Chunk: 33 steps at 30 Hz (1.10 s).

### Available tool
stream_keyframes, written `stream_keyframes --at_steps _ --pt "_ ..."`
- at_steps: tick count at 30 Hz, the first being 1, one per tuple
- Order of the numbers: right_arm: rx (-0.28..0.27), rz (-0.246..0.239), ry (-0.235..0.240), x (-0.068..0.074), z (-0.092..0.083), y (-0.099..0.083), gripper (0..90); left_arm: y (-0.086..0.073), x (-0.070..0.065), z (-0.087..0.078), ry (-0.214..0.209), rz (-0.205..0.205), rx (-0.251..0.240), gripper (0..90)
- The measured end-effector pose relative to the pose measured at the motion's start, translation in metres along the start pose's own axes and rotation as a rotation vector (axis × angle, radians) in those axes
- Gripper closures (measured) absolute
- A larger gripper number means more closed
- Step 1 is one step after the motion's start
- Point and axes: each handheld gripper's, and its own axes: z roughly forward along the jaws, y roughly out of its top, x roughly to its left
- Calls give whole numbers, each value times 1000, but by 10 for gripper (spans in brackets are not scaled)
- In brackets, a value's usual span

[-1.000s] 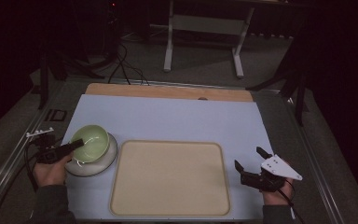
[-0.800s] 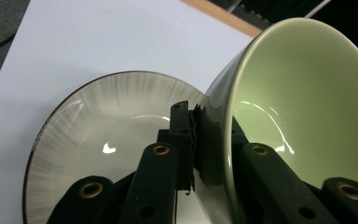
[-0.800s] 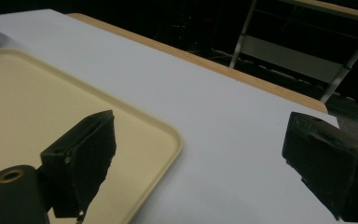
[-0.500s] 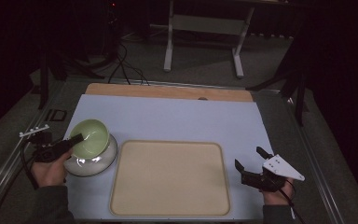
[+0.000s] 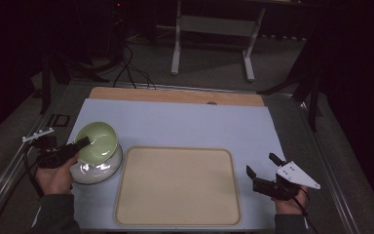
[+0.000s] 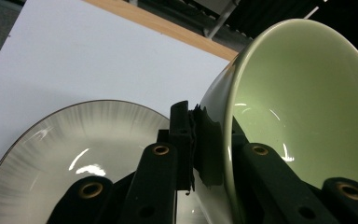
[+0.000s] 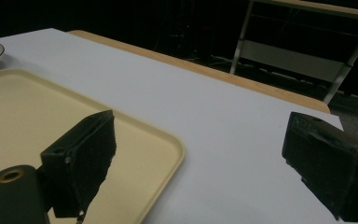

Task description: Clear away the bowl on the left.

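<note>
The left gripper (image 5: 80, 144) has its fingers clamped on the rim of the green bowl (image 5: 96, 141), one inside, one outside. Since a second ago the bowl has tipped and risen clear of the plate (image 5: 97, 168) beneath, so the lift-off looks under way. The right gripper (image 5: 262, 170) waits with fingers apart beside the tray (image 5: 177, 185).

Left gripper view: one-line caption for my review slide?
Left gripper clamped on the rim of a tilted green bowl, lifted above a grey plate on the white table.

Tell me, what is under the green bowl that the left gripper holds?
Under the tilted green bowl sits a white bowl with a dark rim. The left gripper pinches the green bowl's rim. The green bowl covers part of the white bowl's inside.
</note>
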Motion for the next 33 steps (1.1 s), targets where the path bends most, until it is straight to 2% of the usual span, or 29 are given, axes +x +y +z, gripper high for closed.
stream_keyframes --at_steps 9,16,26,33 --pt "-1 -2 0 0 0 0 93 2 -11 1 -9 16 -10 819" --pt "-4 -5 -4 -1 -1 0 93 2 -17 3 -22 13 -9 819" --pt "-5 -11 -8 -1 -1 0 94 1 -25 8 -35 35 0 818" --pt "-7 -10 -9 -1 -1 0 94 1 -36 14 -54 68 12 818"
